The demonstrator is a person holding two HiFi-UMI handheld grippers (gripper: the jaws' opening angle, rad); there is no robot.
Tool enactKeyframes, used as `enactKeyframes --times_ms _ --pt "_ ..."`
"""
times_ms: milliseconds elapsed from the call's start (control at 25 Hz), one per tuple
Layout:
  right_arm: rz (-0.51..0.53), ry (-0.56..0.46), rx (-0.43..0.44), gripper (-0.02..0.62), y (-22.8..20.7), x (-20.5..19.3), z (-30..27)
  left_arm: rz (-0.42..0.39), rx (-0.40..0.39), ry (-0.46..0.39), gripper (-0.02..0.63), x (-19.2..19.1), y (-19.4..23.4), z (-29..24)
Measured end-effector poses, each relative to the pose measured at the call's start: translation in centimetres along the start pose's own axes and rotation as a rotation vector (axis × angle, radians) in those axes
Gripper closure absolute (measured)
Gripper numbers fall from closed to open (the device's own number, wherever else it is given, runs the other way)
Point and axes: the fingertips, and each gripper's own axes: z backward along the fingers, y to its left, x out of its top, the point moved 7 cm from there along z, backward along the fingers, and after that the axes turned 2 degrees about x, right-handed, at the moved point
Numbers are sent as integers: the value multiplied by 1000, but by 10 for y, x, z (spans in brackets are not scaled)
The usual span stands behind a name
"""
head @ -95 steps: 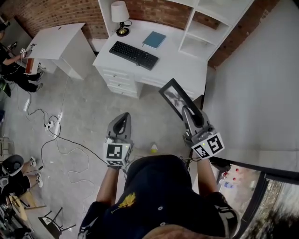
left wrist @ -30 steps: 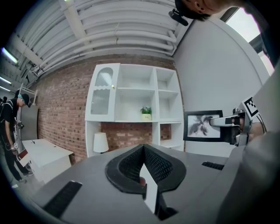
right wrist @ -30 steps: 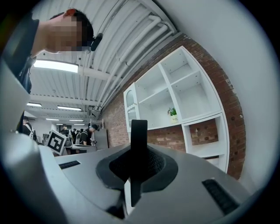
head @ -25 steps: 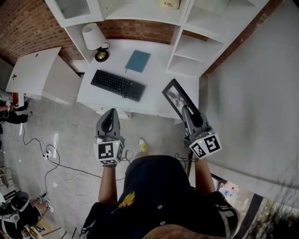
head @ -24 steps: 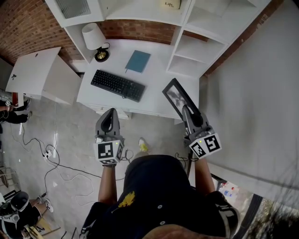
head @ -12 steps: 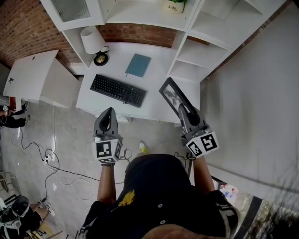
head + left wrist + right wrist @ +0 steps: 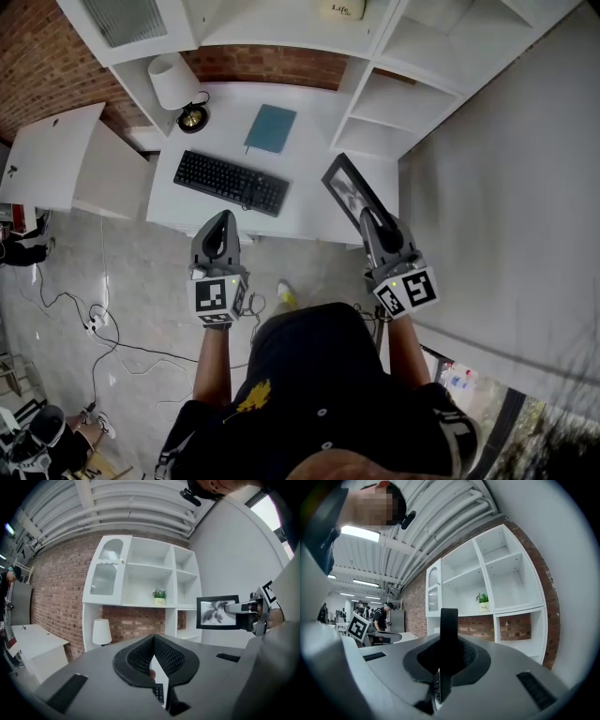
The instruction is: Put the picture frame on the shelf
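So the right tongs (image 7: 367, 217) are clamped tight on the lower edge of the black picture frame (image 7: 351, 193), jaws nearly together with just the thin frame pinched between them. In the right gripper view you only see the frame edge-on, sticking straight up out of the jaws. The frame is up in the air, tilted, over the right end of the white desk (image 7: 319, 183) and just in front of the lower cubbies of the white shelf unit (image 7: 389, 103). It isn't on any shelf yet. The left tongs (image 7: 222, 228) hang out over the front edge of the desk, jaw tips closed together with nothing in them. On the desk there's a black keyboard (image 7: 231, 182), a teal notebook (image 7: 270, 128) and a white lamp (image 7: 175, 84) back by the brick wall (image 7: 267, 66). A small potted plant (image 7: 160, 597) sits on a middle shelf.
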Motion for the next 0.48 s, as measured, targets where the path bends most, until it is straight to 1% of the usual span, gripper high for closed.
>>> enactKeyframes --times_ms 240,360,480 --pt "-2 16 0 580 -8 -5 -8 5 -6 30 589 -4 -1 -12" --pt "-2 15 8 580 -17 -6 -15 14 10 41 589 -4 -1 -18" --pt "-6 1 29 580 -29 -4 -29 1 24 31 589 1 -1 -29"
